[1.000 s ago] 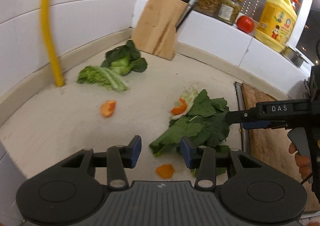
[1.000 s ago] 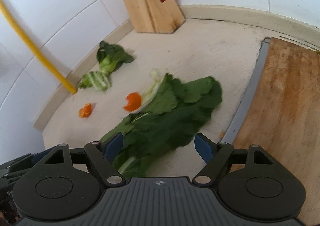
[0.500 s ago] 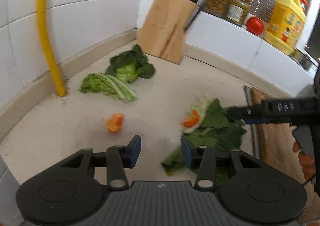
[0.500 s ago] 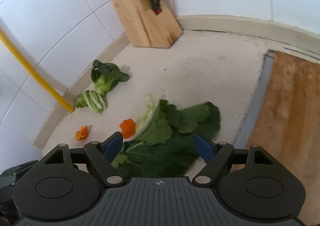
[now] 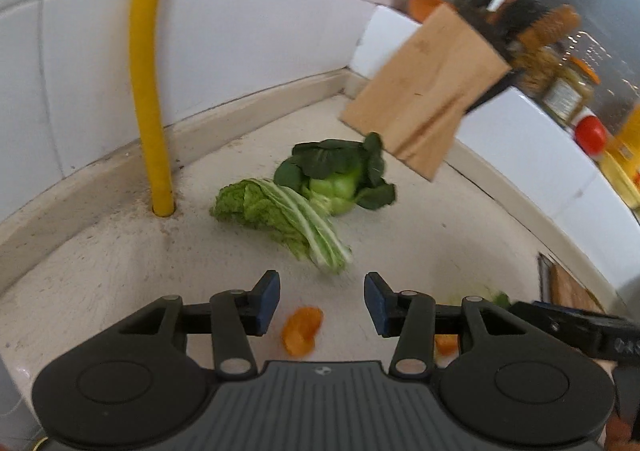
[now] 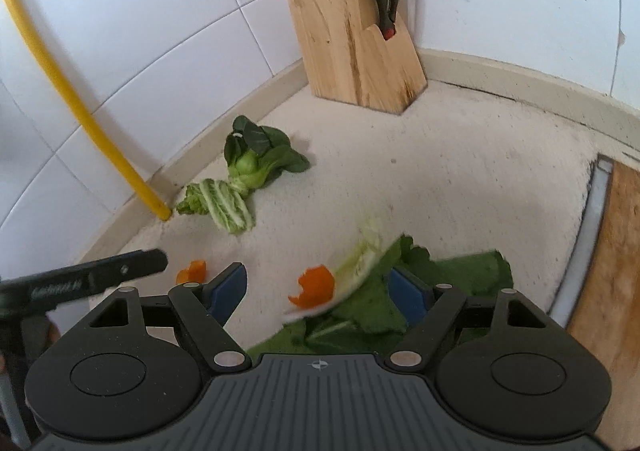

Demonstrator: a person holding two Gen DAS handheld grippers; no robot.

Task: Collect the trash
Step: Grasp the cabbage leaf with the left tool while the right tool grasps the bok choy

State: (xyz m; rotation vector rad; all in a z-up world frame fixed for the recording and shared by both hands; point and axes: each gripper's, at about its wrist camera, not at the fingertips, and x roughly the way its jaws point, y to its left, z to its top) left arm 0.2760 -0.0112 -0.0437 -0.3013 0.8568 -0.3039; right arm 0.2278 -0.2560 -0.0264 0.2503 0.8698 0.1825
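left gripper: jaws opening, nothing pressed between the pads; a small orange peel scrap lies on the counter just below the gap.
right gripper: fingers wide apart, pads on nothing; it hangs over the big green leaves, with a second orange peel piece and a pale stalk showing in the gap.
other trash: napa leaf touching a bok choy head, near the yellow pipe, well ahead of both grippers.
counter: pale, gritty; knife block in the corner, wooden board at the right edge.
step in hand (judged): left lines up on the small peel.
method: centre the scrap between the pads, lower until the tips graze the counter, then close; the peel is thin and curled, so a high pinch would likely miss.
risk: the right gripper's nearby leaves may snag.
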